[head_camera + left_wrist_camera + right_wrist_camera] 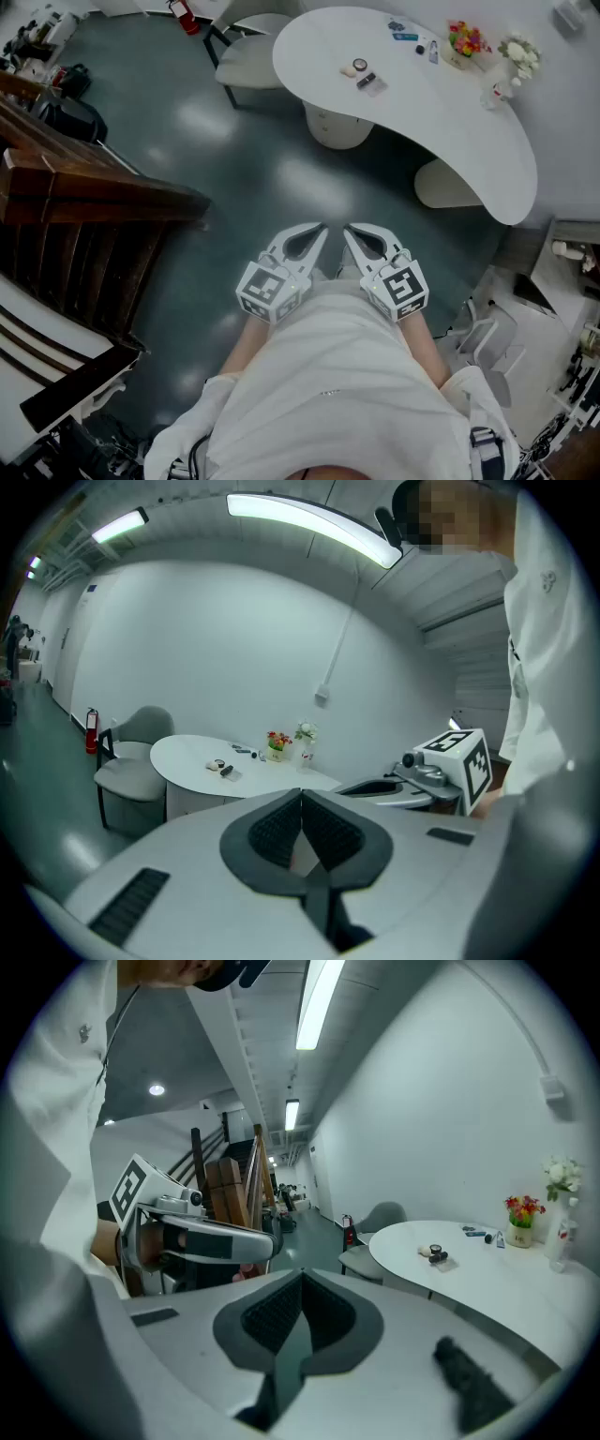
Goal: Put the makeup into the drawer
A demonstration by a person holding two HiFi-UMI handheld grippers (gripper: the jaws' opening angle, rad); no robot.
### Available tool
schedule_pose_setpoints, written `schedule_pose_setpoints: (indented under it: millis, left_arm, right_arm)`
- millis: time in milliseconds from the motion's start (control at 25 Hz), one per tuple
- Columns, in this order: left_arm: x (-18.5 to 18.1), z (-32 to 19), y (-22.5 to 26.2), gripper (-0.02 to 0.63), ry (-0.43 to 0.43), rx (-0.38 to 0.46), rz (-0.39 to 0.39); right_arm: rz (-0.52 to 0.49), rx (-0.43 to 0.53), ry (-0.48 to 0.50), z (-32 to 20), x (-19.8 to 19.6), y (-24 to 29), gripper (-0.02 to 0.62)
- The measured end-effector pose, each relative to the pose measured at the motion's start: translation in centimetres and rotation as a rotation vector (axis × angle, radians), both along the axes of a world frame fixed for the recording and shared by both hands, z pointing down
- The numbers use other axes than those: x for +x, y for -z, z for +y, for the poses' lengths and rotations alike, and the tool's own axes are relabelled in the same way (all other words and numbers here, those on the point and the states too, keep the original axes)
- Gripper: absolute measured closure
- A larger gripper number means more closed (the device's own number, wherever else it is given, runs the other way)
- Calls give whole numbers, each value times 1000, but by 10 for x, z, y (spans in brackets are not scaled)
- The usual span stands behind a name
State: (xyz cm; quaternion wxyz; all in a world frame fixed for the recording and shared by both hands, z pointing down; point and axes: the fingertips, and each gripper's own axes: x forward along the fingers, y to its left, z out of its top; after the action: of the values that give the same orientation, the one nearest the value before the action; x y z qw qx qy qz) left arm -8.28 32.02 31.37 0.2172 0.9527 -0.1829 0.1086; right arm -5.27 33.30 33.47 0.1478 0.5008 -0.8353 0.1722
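Well, both grippers hung side by side over the dark floor, close in front of the person. The left gripper was clenched tight, pads pressed together with nothing between them. The right gripper was clamped the same way, also empty. The makeup, a few small pieces, lay well ahead of both grippers on the white curved tabletop, nowhere near either one. It sat ahead and left of the left gripper's jaw line, and ahead and right of the right gripper's. Farther beyond it stood bright flowers, and a pale chair stood beside the tabletop.
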Motion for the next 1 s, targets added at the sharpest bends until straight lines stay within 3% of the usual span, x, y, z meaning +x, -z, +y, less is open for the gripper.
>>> schedule_pose_setpoints:
  millis: [360,560,1000]
  left_arm:
    - [-14,1,-6,595,-11,-3,-6]
    - [-22,-2,-10,595,-10,-7,-11]
    - [-15,-39,-34,595,-12,-47,-77]
  right_arm:
    - [1,-14,-6,2,-14,-5,583]
    - [-89,2,-51,-2,-17,0,582]
    - [-27,-18,-167,-36,-12,-23,581]
